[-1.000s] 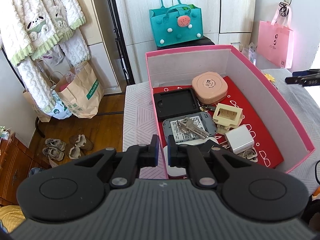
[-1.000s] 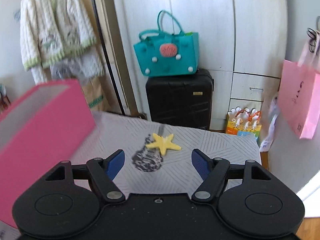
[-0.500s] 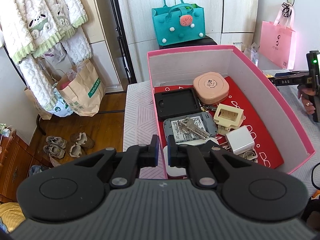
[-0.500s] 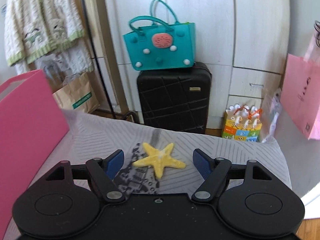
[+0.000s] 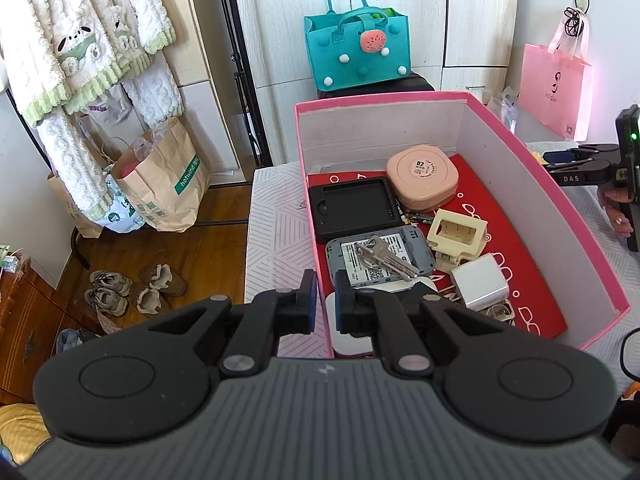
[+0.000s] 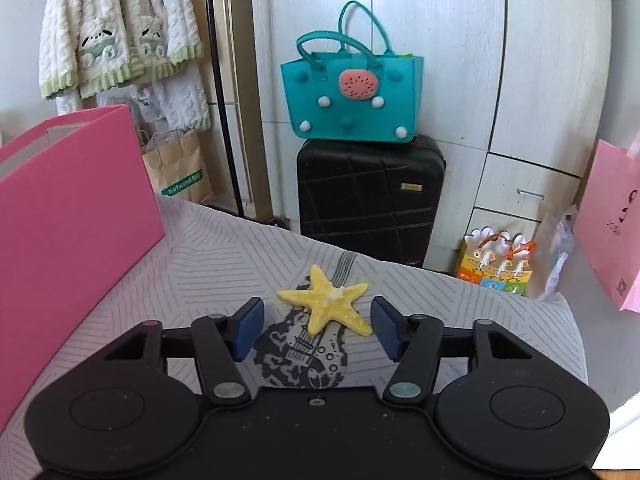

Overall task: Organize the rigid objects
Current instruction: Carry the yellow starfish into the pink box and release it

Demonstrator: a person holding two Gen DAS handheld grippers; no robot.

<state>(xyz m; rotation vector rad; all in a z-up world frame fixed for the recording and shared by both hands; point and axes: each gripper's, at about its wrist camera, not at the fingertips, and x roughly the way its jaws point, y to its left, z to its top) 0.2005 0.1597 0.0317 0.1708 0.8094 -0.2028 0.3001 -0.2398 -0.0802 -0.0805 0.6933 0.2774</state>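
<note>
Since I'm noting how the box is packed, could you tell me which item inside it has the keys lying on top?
The grey device near the left gripper: the keys rest on it, unlike the black case or round pink case.

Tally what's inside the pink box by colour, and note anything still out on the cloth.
Pink: 1, round-cornered case
Black: 1, tray
Grey: 1, device under the keys
Silver: 1, the keys
Cream: 1, socket part
White: 2, charger cube and a pad partly hidden by the left gripper
Total in box: 7 clearly visible
On cloth: 1, yellow starfish
</note>
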